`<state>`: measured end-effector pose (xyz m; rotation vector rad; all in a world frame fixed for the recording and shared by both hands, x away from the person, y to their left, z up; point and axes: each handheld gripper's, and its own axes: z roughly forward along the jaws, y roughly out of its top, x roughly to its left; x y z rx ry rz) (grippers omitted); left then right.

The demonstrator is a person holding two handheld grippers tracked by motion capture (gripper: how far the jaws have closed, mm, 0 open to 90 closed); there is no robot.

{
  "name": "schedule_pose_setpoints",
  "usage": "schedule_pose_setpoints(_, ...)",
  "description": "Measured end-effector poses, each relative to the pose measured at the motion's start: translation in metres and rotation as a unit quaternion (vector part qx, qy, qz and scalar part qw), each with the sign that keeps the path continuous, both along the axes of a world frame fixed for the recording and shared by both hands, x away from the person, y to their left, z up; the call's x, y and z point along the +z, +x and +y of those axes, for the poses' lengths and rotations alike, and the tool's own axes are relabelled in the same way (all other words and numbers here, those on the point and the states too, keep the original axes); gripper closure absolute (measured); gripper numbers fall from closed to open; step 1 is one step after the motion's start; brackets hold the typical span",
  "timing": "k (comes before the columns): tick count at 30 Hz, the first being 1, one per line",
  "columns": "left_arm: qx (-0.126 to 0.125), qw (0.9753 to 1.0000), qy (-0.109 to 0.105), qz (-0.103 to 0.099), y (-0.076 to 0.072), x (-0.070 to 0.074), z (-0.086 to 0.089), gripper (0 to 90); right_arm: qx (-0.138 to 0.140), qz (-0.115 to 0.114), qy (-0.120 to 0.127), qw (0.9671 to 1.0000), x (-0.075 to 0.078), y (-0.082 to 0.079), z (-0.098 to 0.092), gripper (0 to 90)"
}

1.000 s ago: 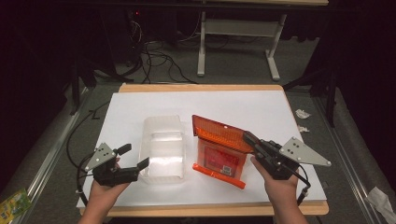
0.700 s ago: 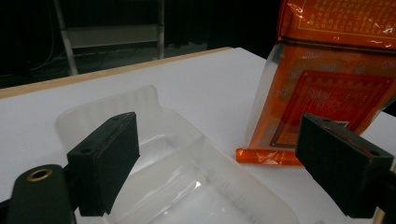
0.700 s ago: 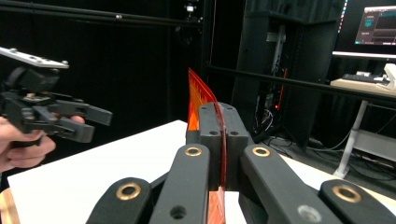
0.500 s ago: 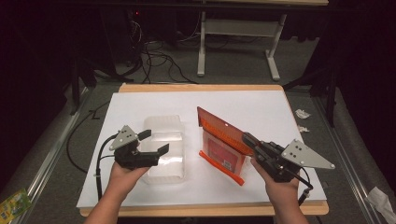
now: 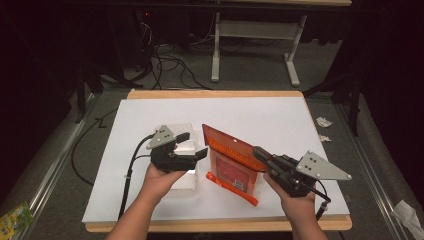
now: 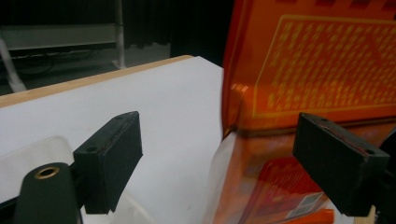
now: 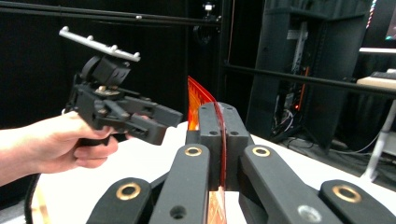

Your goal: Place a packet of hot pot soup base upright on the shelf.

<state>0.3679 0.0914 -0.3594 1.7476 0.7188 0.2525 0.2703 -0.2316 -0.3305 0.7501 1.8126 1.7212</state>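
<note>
right now the right gripper (image 5: pixel 258 153) is clamped tight on the edge of a translucent orange plastic lid (image 5: pixel 233 149), its two black jaws pressed together with the thin orange sheet between them, and the lid stands tilted up off the white sheet covering the wooden table (image 5: pixel 260 117). its lower part, with a red label, sits near the front edge. the left gripper (image 5: pixel 192 145) hovers just left of the lid, jaws well apart and gripping nothing, over a clear plastic container (image 5: pixel 184 180) that the left hand (image 5: pixel 161 177) partly hides. in the left gripper view the orange lid (image 6: pixel 317 74) rises close by the right-hand jaw. behind the table: cables (image 5: pixel 165 60) on the dark floor and a grey metal stand (image 5: pixel 255 37).
</note>
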Motion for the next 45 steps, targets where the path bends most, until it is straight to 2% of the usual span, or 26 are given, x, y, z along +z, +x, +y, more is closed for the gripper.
schedule_pose_setpoints(6,-0.02,0.9998,0.003,0.007,0.01,0.0,-0.028,20.7,-0.004,0.007,-0.002,1.0,-0.006,0.003,-0.003,90.0)
schedule_pose_setpoints(10,-0.031,0.9994,-0.007,0.013,0.013,-0.003,-0.035,30.3,-0.007,0.01,0.002,0.9999,-0.01,0.004,-0.006,90.0)
schedule_pose_setpoints(11,-0.038,0.999,-0.015,0.015,0.014,-0.005,-0.037,30.3,-0.01,0.012,0.004,0.9999,-0.011,0.005,-0.008,90.0)
schedule_pose_setpoints(12,-0.044,0.9988,-0.018,0.014,0.014,-0.006,-0.039,39.7,-0.012,0.019,0.01,0.9997,-0.014,0.007,-0.012,90.0)
schedule_pose_setpoints(14,-0.043,0.9988,-0.022,0.008,0.012,-0.007,-0.042,49.0,-0.013,0.02,0.011,0.9997,-0.014,0.007,-0.014,90.0)
schedule_pose_setpoints(15,-0.039,0.999,-0.021,0.005,0.012,-0.007,-0.044,49.0,-0.018,0.026,0.014,0.9994,-0.016,0.008,-0.017,90.0)
schedule_pose_setpoints(16,-0.036,0.9991,-0.023,0.005,0.011,-0.008,-0.045,53.0,-0.022,0.031,0.017,0.9992,-0.017,0.009,-0.018,90.0)
schedule_pose_setpoints(22,-0.024,0.9995,-0.016,-0.01,0.008,-0.01,-0.051,83.8,-0.04,0.046,0.021,0.9979,-0.024,0.012,-0.028,90.0)
schedule_pose_setpoints(23,-0.022,0.9995,-0.013,-0.016,0.007,-0.011,-0.052,85.8,-0.04,0.048,0.023,0.9978,-0.025,0.012,-0.028,90.0)
schedule_pose_setpoints(25,-0.021,0.9995,-0.015,-0.016,0.007,-0.011,-0.052,86.7,-0.043,0.051,0.025,0.9975,-0.025,0.011,-0.028,88.7)
schedule_pose_setpoints(26,-0.022,0.9995,-0.017,-0.014,0.008,-0.011,-0.052,86.8,-0.043,0.053,0.027,0.9973,-0.025,0.011,-0.029,85.1)
schedule_pose_setpoints(29,-0.019,0.9996,-0.015,-0.016,0.009,-0.012,-0.051,86.8,-0.04,0.071,0.035,0.9961,-0.026,0.011,-0.033,65.6)
schedule_pose_setpoints(31,-0.019,0.9996,-0.015,-0.015,0.009,-0.012,-0.051,86.7,-0.037,0.092,0.033,0.9945,-0.032,0.012,-0.037,52.2)
schedule_pose_setpoints(33,-0.019,0.9996,-0.016,-0.016,0.009,-0.012,-0.051,86.7,-0.036,0.11,0.027,0.9929,-0.039,0.014,-0.038,46.6)
schedule_pose_setpoints(37,-0.019,0.9996,-0.015,-0.016,0.01,-0.012,-0.052,86.5,-0.02,0.15,0.006,0.9884,-0.06,0.021,-0.036,45.5)
schedule_pose_setpoints(41,-0.02,0.9996,-0.015,-0.016,0.01,-0.012,-0.051,86.0,-0.008,0.174,-0.014,0.9846,-0.076,0.028,-0.028,46.8)
schedule_pose_setpoints(45,-0.021,0.9995,-0.014,-0.017,0.01,-0.012,-0.05,84.7,-0.002,0.177,-0.017,0.9841,-0.079,0.031,-0.022,51.8)
